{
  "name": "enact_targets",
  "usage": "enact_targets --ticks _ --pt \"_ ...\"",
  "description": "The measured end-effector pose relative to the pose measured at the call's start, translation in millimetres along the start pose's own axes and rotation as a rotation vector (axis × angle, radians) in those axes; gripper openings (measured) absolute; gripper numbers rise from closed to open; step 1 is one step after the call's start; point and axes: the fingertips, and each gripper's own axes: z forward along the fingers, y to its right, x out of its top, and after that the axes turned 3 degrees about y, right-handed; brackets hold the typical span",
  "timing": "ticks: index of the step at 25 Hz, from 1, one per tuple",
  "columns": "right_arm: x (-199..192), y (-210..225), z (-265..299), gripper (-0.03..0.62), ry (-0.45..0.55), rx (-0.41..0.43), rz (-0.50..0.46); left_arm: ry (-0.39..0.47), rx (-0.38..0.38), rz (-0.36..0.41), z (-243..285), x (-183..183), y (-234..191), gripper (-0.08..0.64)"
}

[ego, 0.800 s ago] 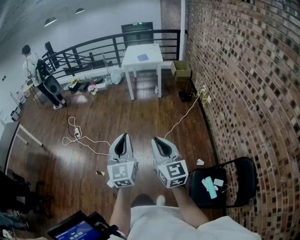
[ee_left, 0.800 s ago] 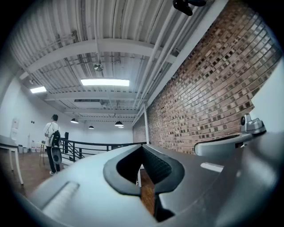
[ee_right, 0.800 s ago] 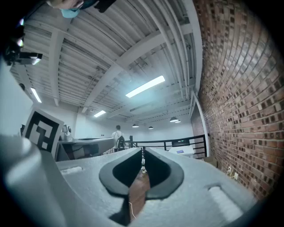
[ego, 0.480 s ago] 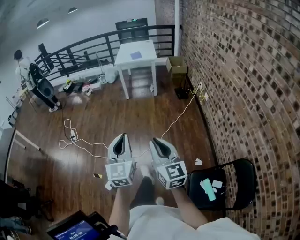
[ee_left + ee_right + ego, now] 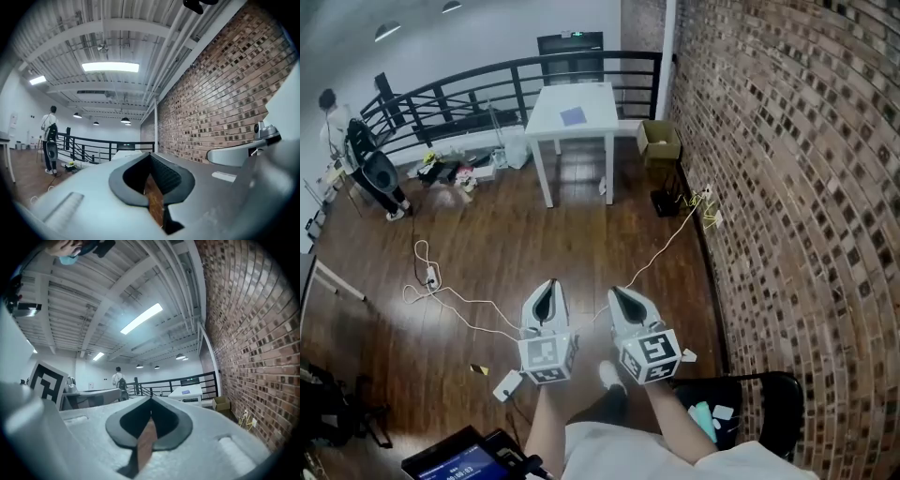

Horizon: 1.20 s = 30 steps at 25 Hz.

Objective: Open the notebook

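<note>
A pale purple notebook (image 5: 573, 115) lies closed on the white table (image 5: 551, 120) at the far end of the room, by the black railing (image 5: 478, 94). Both grippers are held level over the wooden floor, side by side and far short of the table. My left gripper (image 5: 546, 287) is shut with nothing in it, and so is my right gripper (image 5: 620, 294). The right gripper view looks past its closed tips (image 5: 151, 400) to the table (image 5: 195, 390) and the notebook (image 5: 186, 391). In the left gripper view the closed tips (image 5: 150, 154) point toward the railing and brick wall.
A brick wall (image 5: 787, 187) runs along the right. A black chair (image 5: 750, 408) with small items stands at lower right. White cables (image 5: 441, 292) trail over the floor. A cardboard box (image 5: 661, 141) sits beside the table. A person (image 5: 333, 117) stands at far left.
The view has moved forward across the floor: the chair has slipped toward the bottom edge and the table looks nearer. Both grippers stay shut and side by side.
</note>
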Motion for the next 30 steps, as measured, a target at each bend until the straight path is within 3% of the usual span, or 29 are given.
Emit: enact_targets --ticks 5,10,15,24,30 --pt "11 68 92 -0.015 -0.059 0.015 0.007 -0.008 0.020 -0.029 100 -6 -17 0.015" --pt "41 101 140 -0.016 0.005 0.071 0.009 0.014 -0.047 -0.034 174 16 -11 0.015" --pt "44 130 196 -0.015 0.005 0.097 0.013 0.019 -0.071 -0.010 235 14 -19 0.015" --pt "39 215 354 -0.015 0.017 0.169 -0.007 0.003 0.018 0.004 391 -23 -78 0.015" --pt "73 289 480 -0.015 0.046 0.210 -0.025 0.032 0.035 0.026 534 -8 -109 0.015"
